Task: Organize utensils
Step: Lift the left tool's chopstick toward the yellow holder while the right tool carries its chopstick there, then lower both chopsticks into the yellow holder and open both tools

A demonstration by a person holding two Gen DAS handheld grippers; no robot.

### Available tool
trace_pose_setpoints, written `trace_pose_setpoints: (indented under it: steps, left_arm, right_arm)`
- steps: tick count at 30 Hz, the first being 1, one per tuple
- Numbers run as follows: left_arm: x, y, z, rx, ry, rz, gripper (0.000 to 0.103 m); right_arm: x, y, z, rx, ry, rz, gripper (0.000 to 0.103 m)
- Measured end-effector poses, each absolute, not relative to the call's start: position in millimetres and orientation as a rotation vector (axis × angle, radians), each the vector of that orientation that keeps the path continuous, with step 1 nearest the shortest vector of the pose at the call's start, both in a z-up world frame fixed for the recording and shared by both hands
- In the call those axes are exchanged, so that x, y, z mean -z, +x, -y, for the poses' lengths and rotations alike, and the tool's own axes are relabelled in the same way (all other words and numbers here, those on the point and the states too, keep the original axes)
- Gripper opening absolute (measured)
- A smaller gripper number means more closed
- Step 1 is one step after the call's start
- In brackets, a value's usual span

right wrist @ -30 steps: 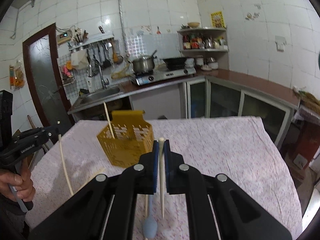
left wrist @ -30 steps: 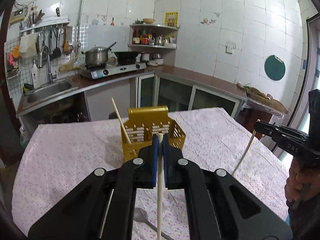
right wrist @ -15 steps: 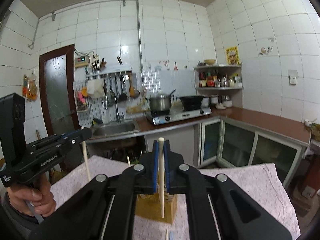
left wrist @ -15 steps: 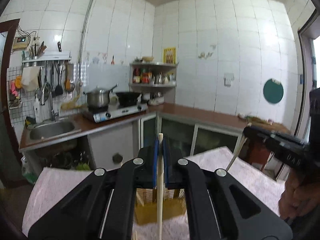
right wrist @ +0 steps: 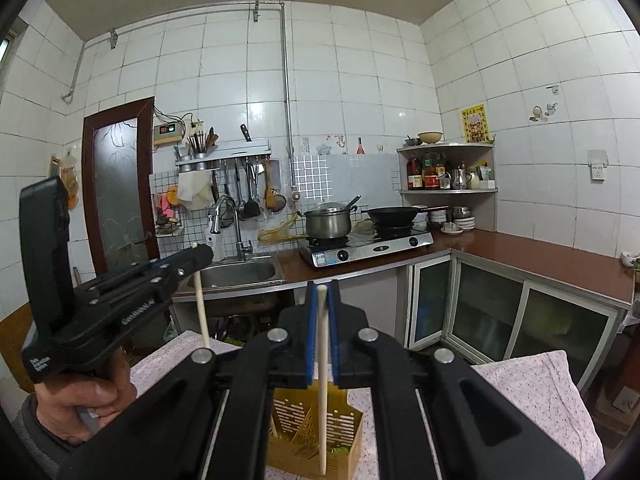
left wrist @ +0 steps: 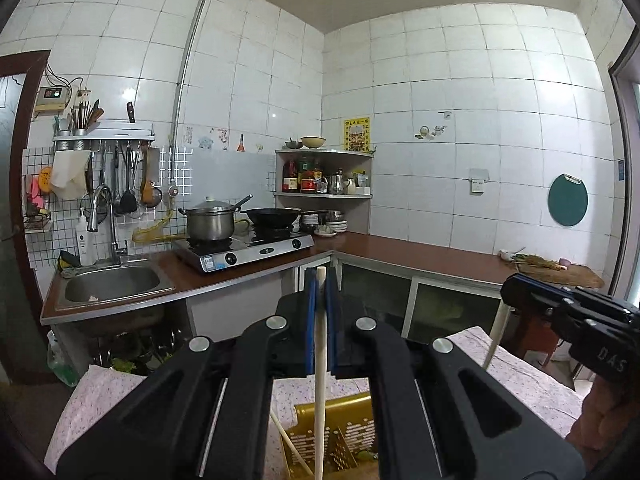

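Chopsticks are what we hold: the left tool (left wrist: 320, 280) is clamped on one pale chopstick (left wrist: 319, 380) and the right tool (right wrist: 321, 296) on another chopstick (right wrist: 322, 392). Both sticks hang upright above the yellow utensil basket (right wrist: 340, 432), which stands on the flowered worktop (right wrist: 532, 392). Inside this basket we see one more stick (left wrist: 290, 446) leaning.

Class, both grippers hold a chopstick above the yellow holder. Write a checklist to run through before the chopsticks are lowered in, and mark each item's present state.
1. Left gripper jaws shut on its chopstick: ok.
2. Right gripper jaws shut on its chopstick: ok.
3. Both chopsticks roughly upright, tips down: ok.
4. Yellow holder below the right chopstick's tip: ok.
5. Left chopstick's tip over a holder compartment: cannot tell, tip runs out of frame.
6. Chopstick already in holder clear of the path: cannot tell.
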State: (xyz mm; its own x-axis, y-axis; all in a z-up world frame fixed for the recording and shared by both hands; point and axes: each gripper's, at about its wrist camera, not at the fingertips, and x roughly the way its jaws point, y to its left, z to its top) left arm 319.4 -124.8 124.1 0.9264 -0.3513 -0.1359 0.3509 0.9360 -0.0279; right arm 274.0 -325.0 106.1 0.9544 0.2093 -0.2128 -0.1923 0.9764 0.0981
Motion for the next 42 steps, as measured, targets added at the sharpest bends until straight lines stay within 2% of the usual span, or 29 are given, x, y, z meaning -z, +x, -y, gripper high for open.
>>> trace_pose_setpoints:
  steps: [15,24,25,27,34,37,41,42]
  left_arm:
    - [-105,375,121,0.365,-0.037,-0.173,0.003]
    - [-69,397,113,0.358,-0.040,-0.230,0.004]
    - [-66,398,112,0.358,-0.041,-0.240,0.005]
    - [-62,399,110,0.354,-0.046,-0.250,0.017]
    - [-58,386,89,0.336,-0.085,-0.241,0.022]
    - [-57,367,75,0.324,-0.089,-0.224,0.030]
    - [-52,338,52,0.297,-0.079,-0.212,0.033]
    - [-48,329,44,0.289,-0.078,-0.227,0.040]
  right_arm:
    - [-89,332,318,-0.216,0.072,-0.264,0.006]
    - [-62,346,316,-0.222,0.067,-0.336,0.006]
    - [-60,345,316,-0.220,0.065,-0.340,0.006]
    - [-59,344,317,-0.215,0.066,-0.342,0.007]
    - [-66,324,331,-0.175,0.063,-0.329,0.007]
    - [-66,310,343,-0.138,0.063,-0.335,0.007]
    - [-56,284,362,-0.072,0.058,-0.370,0.007]
    - [-50,278,368,-0.056,0.059,-0.391,0.007]
